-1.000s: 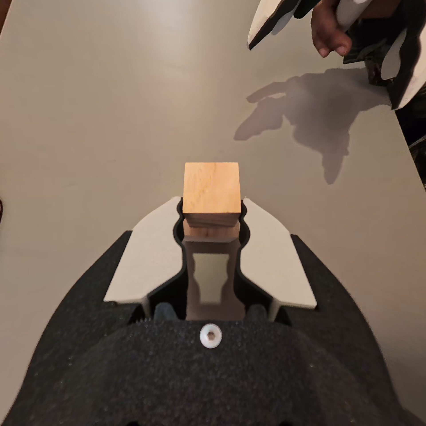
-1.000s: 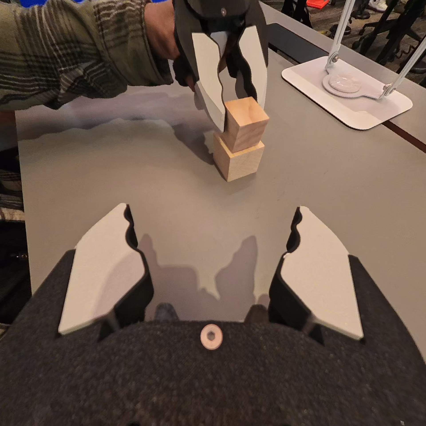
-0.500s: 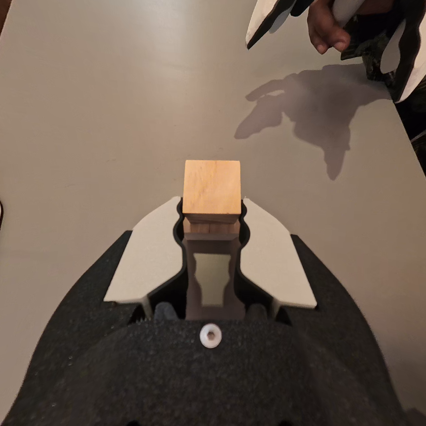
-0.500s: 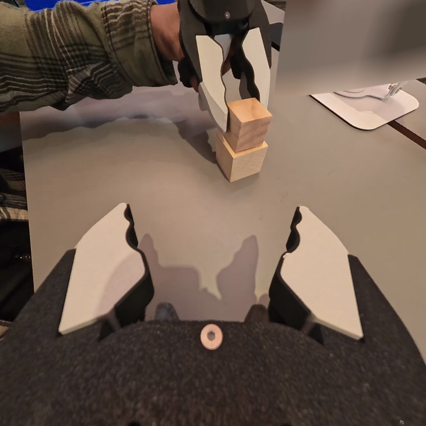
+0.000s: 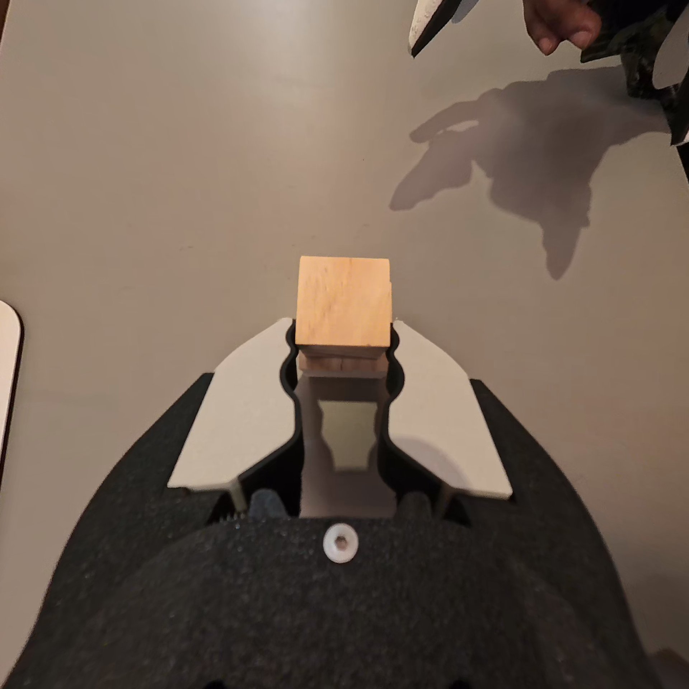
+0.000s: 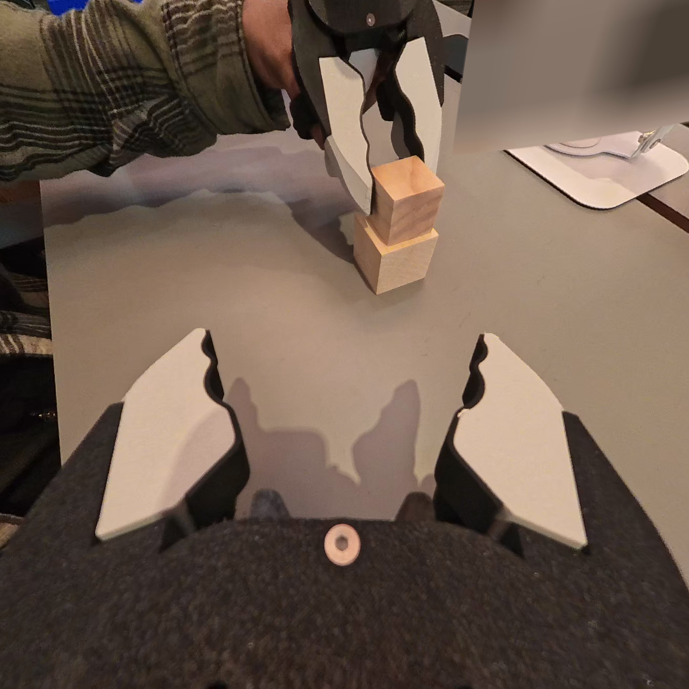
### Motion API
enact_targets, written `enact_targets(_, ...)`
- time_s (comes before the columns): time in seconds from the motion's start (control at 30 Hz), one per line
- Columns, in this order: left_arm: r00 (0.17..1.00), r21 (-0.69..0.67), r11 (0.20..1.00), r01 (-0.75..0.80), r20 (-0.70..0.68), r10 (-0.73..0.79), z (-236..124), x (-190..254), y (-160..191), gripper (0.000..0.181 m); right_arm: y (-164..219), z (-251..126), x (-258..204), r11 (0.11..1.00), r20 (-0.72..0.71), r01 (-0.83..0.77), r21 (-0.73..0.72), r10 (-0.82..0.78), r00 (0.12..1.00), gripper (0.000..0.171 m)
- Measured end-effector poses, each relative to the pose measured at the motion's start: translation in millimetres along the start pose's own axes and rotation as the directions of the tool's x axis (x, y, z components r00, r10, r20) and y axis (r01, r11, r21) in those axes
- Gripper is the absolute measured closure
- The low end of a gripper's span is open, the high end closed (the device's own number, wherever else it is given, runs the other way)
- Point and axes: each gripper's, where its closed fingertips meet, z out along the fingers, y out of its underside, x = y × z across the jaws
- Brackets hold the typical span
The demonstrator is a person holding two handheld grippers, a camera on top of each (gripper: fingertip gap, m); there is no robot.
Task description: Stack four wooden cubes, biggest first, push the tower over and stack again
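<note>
My left gripper (image 5: pixel 343 328) is shut on a smaller wooden cube (image 5: pixel 343 298), which sits on top of a larger wooden cube (image 5: pixel 341 367) on the grey table. From the right wrist view the same pair shows: the smaller cube (image 6: pixel 408 199) rests on the larger cube (image 6: pixel 395 261), with the left gripper (image 6: pixel 397 175) coming down from above and clasping the smaller one. My right gripper (image 6: pixel 345 346) is open and empty, held over bare table in front of the stack. It also shows in the left wrist view (image 5: pixel 540 44) at the top right. No other cubes are in view.
A white flat stand base (image 6: pixel 604 173) with metal legs lies at the back right of the table; its rounded corner (image 5: pixel 9 358) shows at the left edge of the left wrist view. A person's plaid sleeve (image 6: pixel 112 93) reaches in from the left. The table's left edge (image 6: pixel 48 298) runs close by. One gripper's finger ends stand about 15 cm off the other's.
The smaller cube has come down a little onto the larger one, still held by my left gripper. My right gripper has stayed open and drawn slightly back from the stack.
</note>
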Motion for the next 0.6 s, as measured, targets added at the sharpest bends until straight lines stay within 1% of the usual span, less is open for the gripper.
enact_targets(0.3, 1.0, -0.029, 1.0, 0.007, -0.004, -0.008, 0.3, 1.2, 1.7, 0.134, -0.3, 0.4, -0.6, 1.0, 0.001, 0.0, -0.001, 0.0, 1.0, 0.045)
enact_targets(0.47, 0.999, -0.023, 0.999, 0.032, 0.01, -0.031, -1.5, -0.9, 1.3, 0.116, -2.1, -0.8, -0.4, 1.0, 0.001, -0.002, 0.009, 0.002, 1.0, 0.045)
enact_targets(0.6, 0.993, 0.007, 0.997, 0.074, 0.091, -0.075, -14.8, -9.7, 1.9, 0.094, -2.2, -1.0, 0.5, 1.0, -0.003, -0.005, 0.01, 0.005, 1.0, 0.044)
